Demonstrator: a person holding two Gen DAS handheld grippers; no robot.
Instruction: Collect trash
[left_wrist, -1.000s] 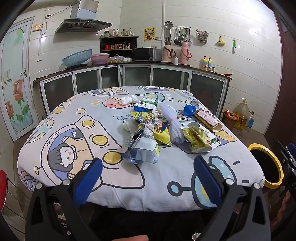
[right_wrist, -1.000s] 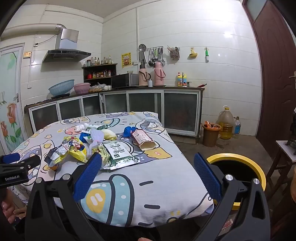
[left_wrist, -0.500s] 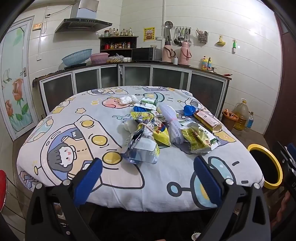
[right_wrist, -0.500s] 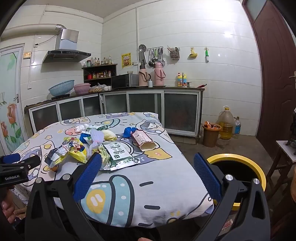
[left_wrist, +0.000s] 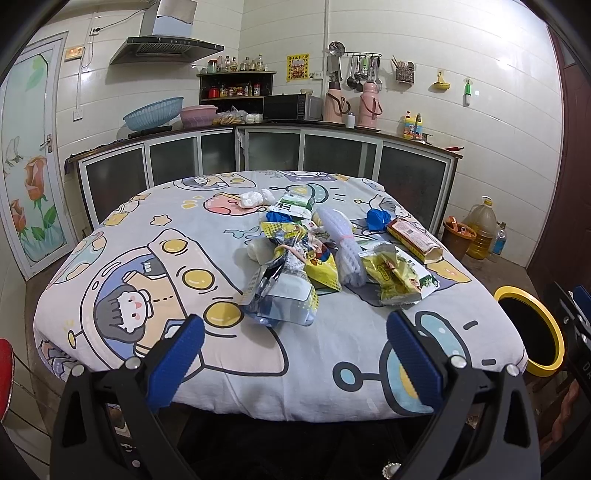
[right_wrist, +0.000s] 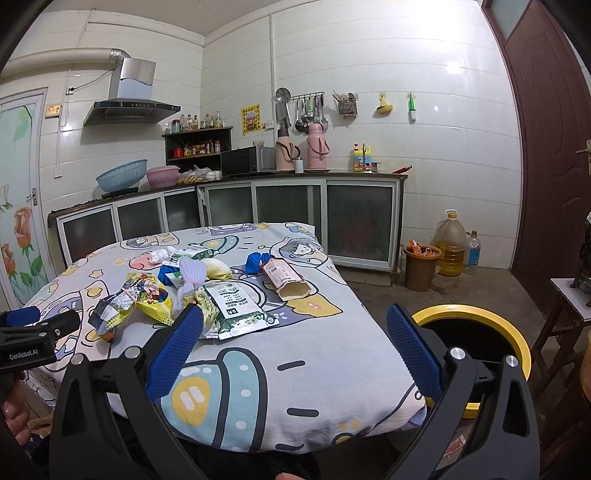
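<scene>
Partly cropped: yellow-rimmed bin (left_wrist: 532, 332), right gripper (left_wrist: 576, 317) at frame edge.

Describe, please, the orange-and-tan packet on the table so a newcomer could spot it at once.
Start at the table under its cartoon spaceman cloth and go to the side nearest the yellow-rimmed bin. The orange-and-tan packet lies apart from the heap beside a blue crumple, long, boxy and torn open.

Home kitchen: range hood (left_wrist: 168, 40), counter cabinets (right_wrist: 288, 206), hanging utensils (right_wrist: 306, 110).
</scene>
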